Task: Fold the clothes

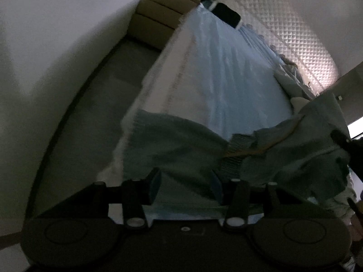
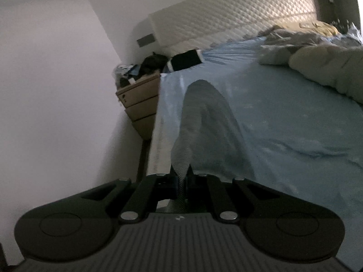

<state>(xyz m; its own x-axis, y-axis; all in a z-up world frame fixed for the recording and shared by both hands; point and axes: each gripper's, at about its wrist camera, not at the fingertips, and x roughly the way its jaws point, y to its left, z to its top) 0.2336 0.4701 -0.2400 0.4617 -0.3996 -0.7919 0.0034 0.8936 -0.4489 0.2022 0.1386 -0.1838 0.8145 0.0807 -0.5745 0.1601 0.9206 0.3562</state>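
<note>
Garment: a grey-green knit garment [image 2: 204, 122] spread over the pale blue sheet [image 2: 295, 117] of the bed, trailing from the right tongs toward 12 o'clock in the right wrist view.
Right tongs [image 2: 181, 181]: closed on a ribbed edge of the garment, the fabric pinched thin between the pads.
Left tongs [image 1: 185, 183]: jaws part-way apart, garment fabric [image 1: 181, 149] lying between and beyond them; whether the pads press on it cannot be told, as the view is dark and blurred.
Position, left view: the bulk of the cloth bunches toward 3 o'clock, rumpled, near the edge of the bed.
Handling (judgement): light, soft and limp; it will sag and drape from any held point, and the knit likely stretches. Not fragile, not slippery.
Where to hold (judgement): the ribbed hem or cuff edges, two well-separated corners, so the cloth hangs flat.
Surroundings: a heap of other laundry [image 2: 317, 54] at 1 o'clock; a drawer unit [image 2: 140, 104] beside the bed at 10 o'clock.
</note>
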